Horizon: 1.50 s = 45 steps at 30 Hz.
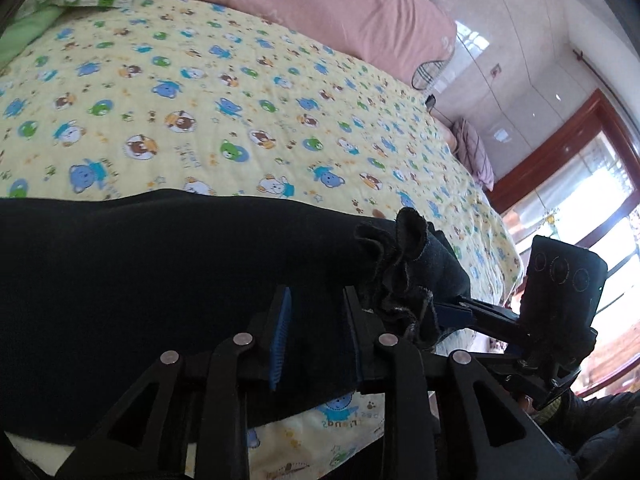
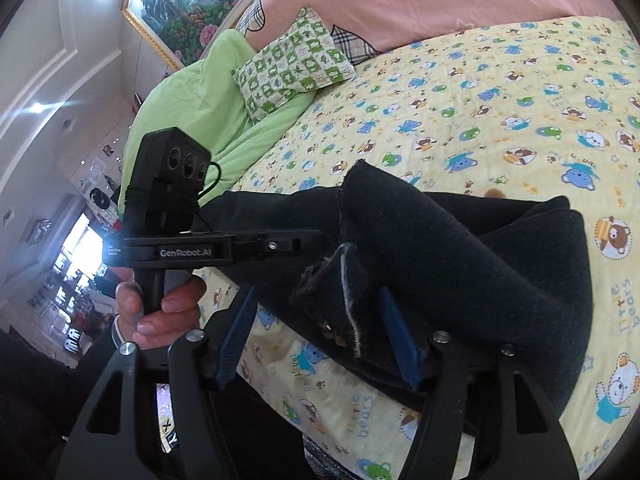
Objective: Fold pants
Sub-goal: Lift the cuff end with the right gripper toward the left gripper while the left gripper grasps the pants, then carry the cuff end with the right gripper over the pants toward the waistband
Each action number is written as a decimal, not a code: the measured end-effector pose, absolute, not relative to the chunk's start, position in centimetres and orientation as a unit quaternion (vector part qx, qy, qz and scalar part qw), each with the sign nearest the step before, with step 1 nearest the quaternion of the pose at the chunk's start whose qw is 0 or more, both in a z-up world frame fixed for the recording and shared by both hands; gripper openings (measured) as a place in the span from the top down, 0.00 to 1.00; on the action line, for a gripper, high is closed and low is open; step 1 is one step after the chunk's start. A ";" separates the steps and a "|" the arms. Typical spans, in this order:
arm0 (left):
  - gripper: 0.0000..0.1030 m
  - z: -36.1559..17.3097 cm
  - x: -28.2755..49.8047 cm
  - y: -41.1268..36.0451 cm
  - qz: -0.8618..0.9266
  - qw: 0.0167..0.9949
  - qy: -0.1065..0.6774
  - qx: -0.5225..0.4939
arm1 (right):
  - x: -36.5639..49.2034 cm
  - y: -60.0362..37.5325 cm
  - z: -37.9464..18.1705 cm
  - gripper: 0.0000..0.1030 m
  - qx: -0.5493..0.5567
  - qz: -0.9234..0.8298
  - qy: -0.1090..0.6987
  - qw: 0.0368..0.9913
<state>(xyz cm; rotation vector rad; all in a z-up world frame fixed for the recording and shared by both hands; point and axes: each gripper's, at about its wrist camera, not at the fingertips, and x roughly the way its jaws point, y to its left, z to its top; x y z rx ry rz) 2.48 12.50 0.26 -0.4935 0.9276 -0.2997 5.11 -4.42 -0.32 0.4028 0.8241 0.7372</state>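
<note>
Dark pants (image 1: 140,280) lie across the near edge of a yellow bear-print quilt (image 1: 240,100). My left gripper (image 1: 317,328) stands open, its blue pads apart with flat pants fabric between them. A bunched, frayed hem (image 1: 404,264) sits just right of it, beside the right gripper's finger (image 1: 456,314). In the right wrist view the folded pants (image 2: 460,248) rest on the quilt (image 2: 480,80). My right gripper (image 2: 320,328) is open, wide apart, and a loose hem flap (image 2: 340,296) lies between its pads, near the right one.
A pink duvet (image 1: 320,8) and a green checked pillow (image 2: 292,68) lie at the bed's far side, with a green blanket (image 2: 200,100) beside them. A hand (image 2: 160,312) grips the left gripper's handle. The bed's edge runs just under both grippers.
</note>
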 end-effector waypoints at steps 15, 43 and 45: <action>0.58 1.6 -4.7 18.4 -0.051 0.867 0.391 -0.304 | 6.8 0.5 2.6 0.37 0.161 0.417 0.384 0.808; 0.51 0.4 -15.9 30.1 0.136 0.831 0.318 -0.436 | 14.4 11.8 4.9 0.37 0.089 0.491 0.406 0.765; 0.51 -0.1 -16.4 31.0 0.150 0.824 0.316 -0.447 | 15.1 12.7 4.9 0.37 0.085 0.498 0.411 0.759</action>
